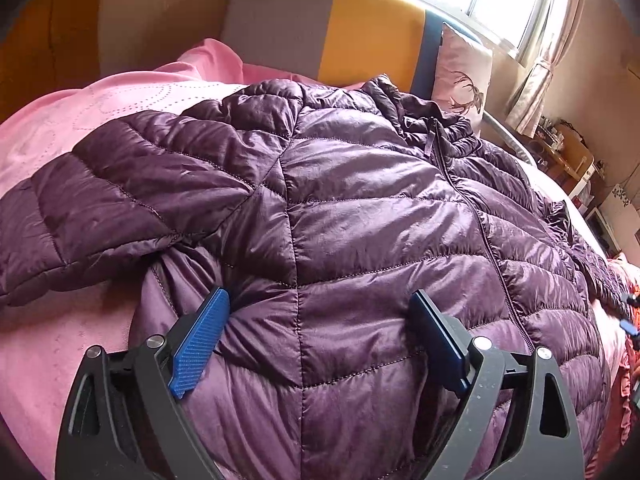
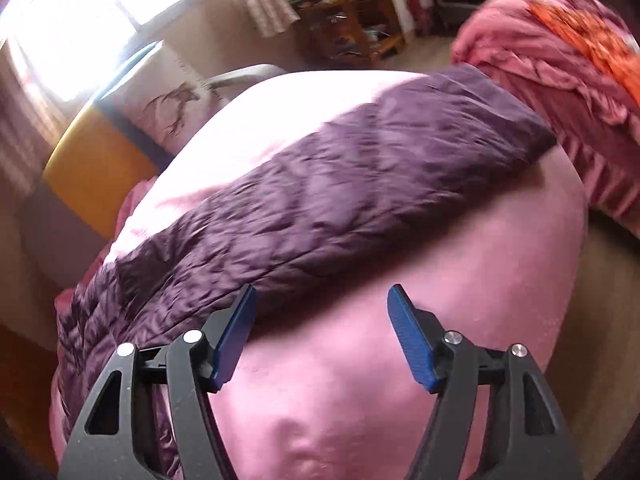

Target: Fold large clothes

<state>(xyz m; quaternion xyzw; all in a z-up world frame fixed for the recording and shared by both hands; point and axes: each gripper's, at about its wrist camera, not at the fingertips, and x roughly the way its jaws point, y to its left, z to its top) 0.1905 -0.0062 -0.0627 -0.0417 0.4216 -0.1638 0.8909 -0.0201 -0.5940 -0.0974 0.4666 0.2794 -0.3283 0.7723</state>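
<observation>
A purple quilted puffer jacket (image 1: pixel 360 200) lies front up, zipped, on a pink bed sheet (image 1: pixel 60 140). Its left sleeve stretches toward the left edge of the left wrist view. My left gripper (image 1: pixel 320 304) is open wide, its blue pads over the jacket's lower body near the hem, holding nothing. In the right wrist view the jacket's other sleeve (image 2: pixel 340 184) runs diagonally across the sheet (image 2: pixel 440 320). My right gripper (image 2: pixel 322 296) is open and empty, with its left pad at the sleeve's lower edge and its right pad over bare sheet. This view is blurred.
A grey, yellow and blue headboard (image 1: pixel 320 32) and a deer-print pillow (image 1: pixel 464 76) stand behind the jacket. A bunched red-pink blanket (image 2: pixel 560 60) lies at the bed's far right. A bright window (image 2: pixel 80 20) and cluttered wooden shelves (image 2: pixel 352 12) are beyond the bed.
</observation>
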